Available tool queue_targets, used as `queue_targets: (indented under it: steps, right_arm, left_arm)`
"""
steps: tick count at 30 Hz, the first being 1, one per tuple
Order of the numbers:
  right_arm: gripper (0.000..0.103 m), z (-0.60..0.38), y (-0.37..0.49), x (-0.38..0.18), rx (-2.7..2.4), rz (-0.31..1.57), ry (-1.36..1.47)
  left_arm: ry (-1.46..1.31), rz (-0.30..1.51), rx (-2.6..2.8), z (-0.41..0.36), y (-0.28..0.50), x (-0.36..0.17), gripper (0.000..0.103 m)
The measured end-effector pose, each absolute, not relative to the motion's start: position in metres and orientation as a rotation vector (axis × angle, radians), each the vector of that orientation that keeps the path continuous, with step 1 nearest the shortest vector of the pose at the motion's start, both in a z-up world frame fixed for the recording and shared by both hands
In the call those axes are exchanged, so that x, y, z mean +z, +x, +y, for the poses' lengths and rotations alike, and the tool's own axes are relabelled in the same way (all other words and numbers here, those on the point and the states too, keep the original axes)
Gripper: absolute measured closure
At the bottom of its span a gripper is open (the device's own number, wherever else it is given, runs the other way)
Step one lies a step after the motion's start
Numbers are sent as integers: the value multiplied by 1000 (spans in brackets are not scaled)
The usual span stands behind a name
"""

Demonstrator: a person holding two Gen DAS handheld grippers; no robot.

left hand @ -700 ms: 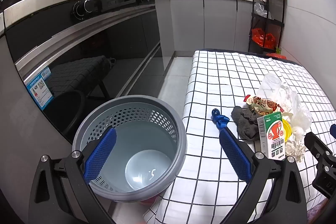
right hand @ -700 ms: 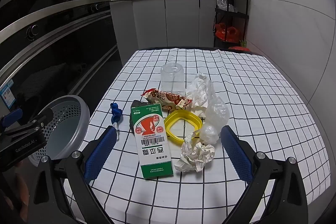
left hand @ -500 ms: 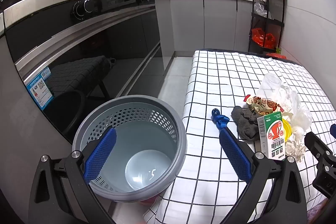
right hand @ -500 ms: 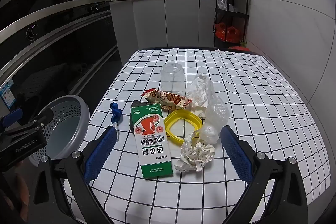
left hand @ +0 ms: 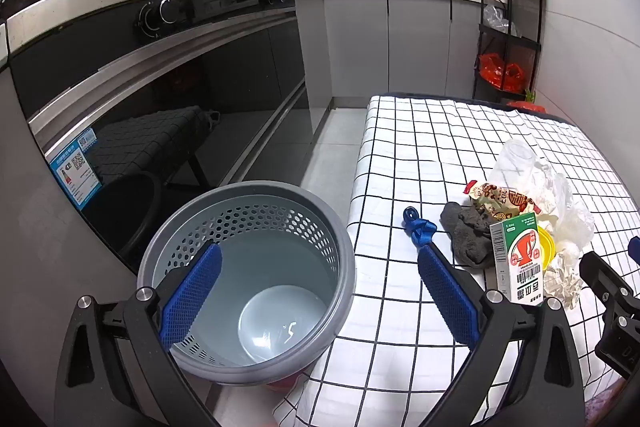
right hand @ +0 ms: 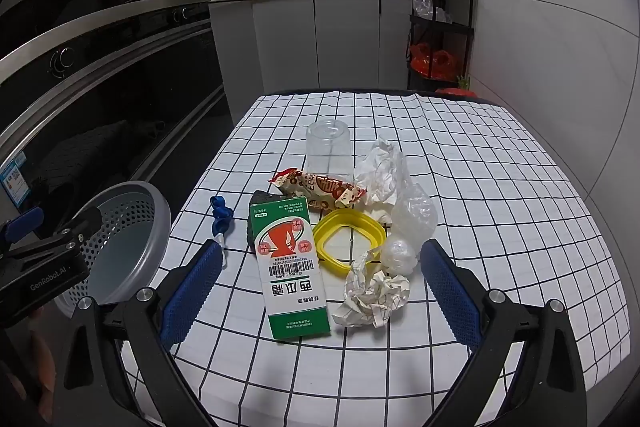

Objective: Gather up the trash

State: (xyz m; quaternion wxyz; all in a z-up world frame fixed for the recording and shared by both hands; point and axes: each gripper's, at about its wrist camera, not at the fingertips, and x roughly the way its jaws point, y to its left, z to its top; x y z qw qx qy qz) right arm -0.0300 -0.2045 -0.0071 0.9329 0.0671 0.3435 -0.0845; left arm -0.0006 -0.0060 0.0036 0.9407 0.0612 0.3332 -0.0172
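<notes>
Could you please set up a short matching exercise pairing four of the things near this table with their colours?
Things:
1. carton
2. ring
3. basket
4. crumpled paper

Colours:
A. yellow
B. grey
C. white with thin lines
D. green and white

Pairs: 1-D, 2-A, 3-B, 4-C

Left gripper (left hand: 320, 297): angled downward, jaws spread fully apart, nothing between the blue pads (left hand: 190, 295). Right gripper (right hand: 318, 293): likewise angled downward, jaws at full spread, pads (right hand: 450, 293) clear of contact.
</notes>
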Motion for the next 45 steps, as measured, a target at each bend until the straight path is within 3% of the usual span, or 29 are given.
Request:
queue_targets:
  steps: [45]
  right_arm:
    - [8, -256, -38, -27, -203, 753, 200]
  left_arm:
    - [141, 738, -91, -31, 6, -19, 6]
